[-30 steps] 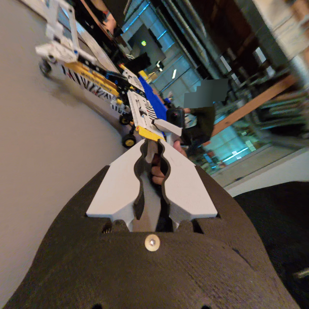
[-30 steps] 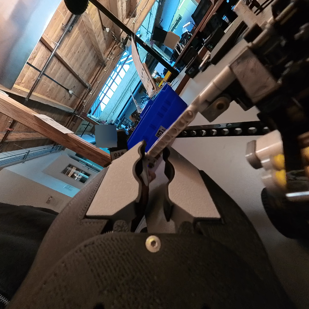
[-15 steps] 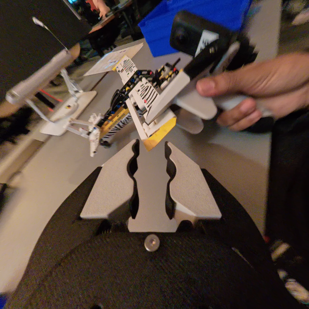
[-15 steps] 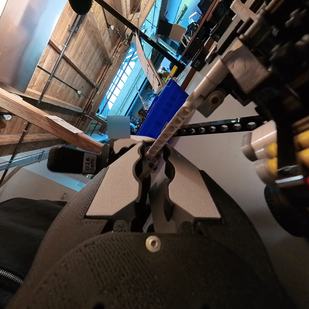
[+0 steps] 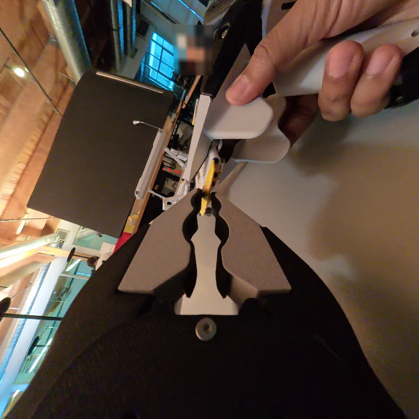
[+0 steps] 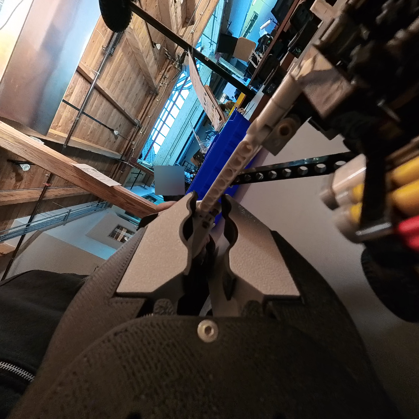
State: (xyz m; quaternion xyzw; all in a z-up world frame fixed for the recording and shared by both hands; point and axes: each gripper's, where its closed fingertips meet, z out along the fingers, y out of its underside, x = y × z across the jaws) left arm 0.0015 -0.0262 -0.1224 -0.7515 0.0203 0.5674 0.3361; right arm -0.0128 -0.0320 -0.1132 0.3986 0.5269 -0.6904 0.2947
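Note:
My left gripper (image 5: 205,197) is shut on the yellow panel (image 5: 209,179) at the end of a white and yellow toy brick vehicle, its pads pressed on both faces. The right gripper (image 5: 213,158), held by a hand (image 5: 317,56), clamps the same model just beyond. In the right wrist view my right gripper (image 6: 209,200) is shut on a pale grey perforated beam (image 6: 233,167) that runs up to the model's dark body (image 6: 362,56). A black perforated beam (image 6: 294,171) crosses behind it.
The grey table (image 5: 328,204) lies to the right in the left wrist view. A blue bin (image 6: 217,158) stands behind the beam. A black tyre (image 6: 390,283) and yellow pins (image 6: 405,176) of the model are close at the right. A black panel (image 5: 102,147) hangs at the left. Left and right tips are no more than a few centimetres apart.
My left gripper opened, swung round to the model's yellow end and closed on the yellow panel. My right gripper kept its hold on the grey beam and tilted slightly.

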